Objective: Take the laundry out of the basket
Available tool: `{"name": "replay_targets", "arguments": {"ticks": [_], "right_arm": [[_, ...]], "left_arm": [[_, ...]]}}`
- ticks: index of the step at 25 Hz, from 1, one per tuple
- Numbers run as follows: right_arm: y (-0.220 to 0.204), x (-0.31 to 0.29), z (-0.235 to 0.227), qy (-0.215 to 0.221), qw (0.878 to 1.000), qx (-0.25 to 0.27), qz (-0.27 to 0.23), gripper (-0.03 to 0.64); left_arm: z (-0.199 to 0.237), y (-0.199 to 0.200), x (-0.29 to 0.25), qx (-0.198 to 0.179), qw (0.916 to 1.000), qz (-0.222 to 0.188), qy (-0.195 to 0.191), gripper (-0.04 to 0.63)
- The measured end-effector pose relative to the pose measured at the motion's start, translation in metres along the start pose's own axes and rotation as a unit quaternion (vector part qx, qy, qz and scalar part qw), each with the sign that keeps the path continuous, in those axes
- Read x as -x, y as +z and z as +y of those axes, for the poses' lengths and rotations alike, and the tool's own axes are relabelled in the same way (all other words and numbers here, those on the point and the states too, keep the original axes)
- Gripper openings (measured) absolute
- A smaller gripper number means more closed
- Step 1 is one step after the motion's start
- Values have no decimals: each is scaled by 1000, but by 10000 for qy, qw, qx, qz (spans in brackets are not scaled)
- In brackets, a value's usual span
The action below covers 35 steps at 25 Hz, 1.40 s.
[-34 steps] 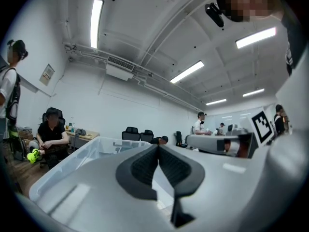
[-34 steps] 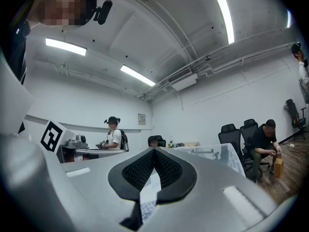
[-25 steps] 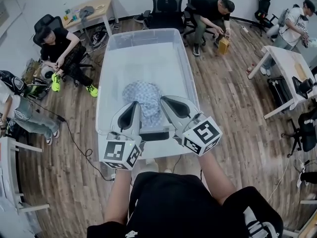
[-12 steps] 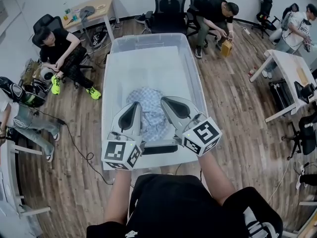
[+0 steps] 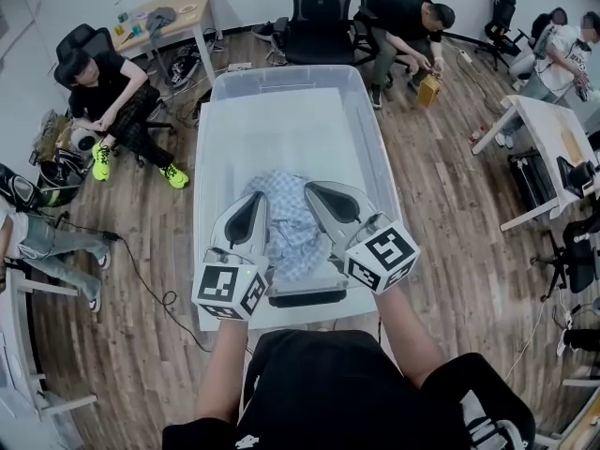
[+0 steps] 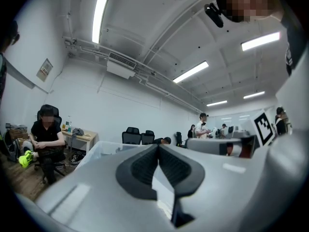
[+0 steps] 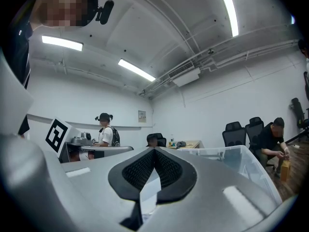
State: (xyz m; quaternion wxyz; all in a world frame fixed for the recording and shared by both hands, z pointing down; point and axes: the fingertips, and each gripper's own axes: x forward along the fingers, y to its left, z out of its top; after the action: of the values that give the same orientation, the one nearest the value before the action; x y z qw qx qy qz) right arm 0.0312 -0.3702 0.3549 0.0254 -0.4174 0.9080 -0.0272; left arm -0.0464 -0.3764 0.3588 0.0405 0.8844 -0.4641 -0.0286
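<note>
A large clear plastic basket (image 5: 281, 71) stands on the wooden floor in front of me. A blue-and-white checked garment (image 5: 289, 221) lies crumpled in its near half. My left gripper (image 5: 255, 198) and right gripper (image 5: 312, 188) are held side by side, pointing level over the basket's near end, with the garment showing between and under them. The left gripper (image 6: 158, 146) has its dark pads closed together with nothing between them. The right gripper (image 7: 154, 150) is likewise shut and empty. The basket rim (image 7: 231, 153) shows beyond the right gripper.
Seated people ring the basket: one at the left (image 5: 108, 92), one at the back right (image 5: 408, 22). Black office chairs (image 5: 319, 12) stand behind it. A wooden desk (image 5: 169, 22) is at the back left, a white table (image 5: 544, 125) at the right, and a cable (image 5: 141, 270) on the floor.
In the head view the basket and garment have slid nearer and lower, so both grippers now reach farther over the basket's near end. Their jaws have stayed closed.
</note>
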Motion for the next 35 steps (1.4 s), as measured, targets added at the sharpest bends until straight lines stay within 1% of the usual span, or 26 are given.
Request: {"name": "replay_targets", "arguments": {"ticks": [11, 16, 20, 24, 27, 28, 29, 31, 34, 35], "right_arm": [[-10, -25, -16, -79, 9999, -17, 80, -6], [-15, -36, -19, -73, 9999, -30, 138, -6], [-21, -43, -27, -110, 9996, -181, 211, -6], [-36, -54, -29, 32, 9987, -190, 468, -6], [-54, -66, -27, 203, 9961, 38, 860, -6], [-62, -70, -26, 280, 9945, 130, 1004, 4], [-70, -75, -26, 374, 9925, 218, 1144, 42], [-88, -82, -23, 608, 9869, 426, 1433, 80], [-118, -89, -17, 953, 9750, 732, 1870, 134], [-127, -91, -15, 1058, 9704, 796, 2019, 162]], "left_arm": [[20, -9, -18, 18, 9998, 141, -107, 8], [30, -12, -19, 49, 9998, 167, -77, 8], [37, -11, -22, 91, 9999, 142, -30, 8], [43, -10, -24, 140, 9998, 120, 35, 8], [50, -8, -23, 168, 9998, 75, 83, 8], [53, -7, -23, 161, 9998, 58, 106, 8], [56, -6, -22, 140, 9998, 43, 137, 8], [61, -6, -20, 74, 9997, 22, 226, 8], [70, -5, -14, 86, 9992, -19, 383, 8], [73, -4, -12, 110, 9990, -37, 432, 8]]}}
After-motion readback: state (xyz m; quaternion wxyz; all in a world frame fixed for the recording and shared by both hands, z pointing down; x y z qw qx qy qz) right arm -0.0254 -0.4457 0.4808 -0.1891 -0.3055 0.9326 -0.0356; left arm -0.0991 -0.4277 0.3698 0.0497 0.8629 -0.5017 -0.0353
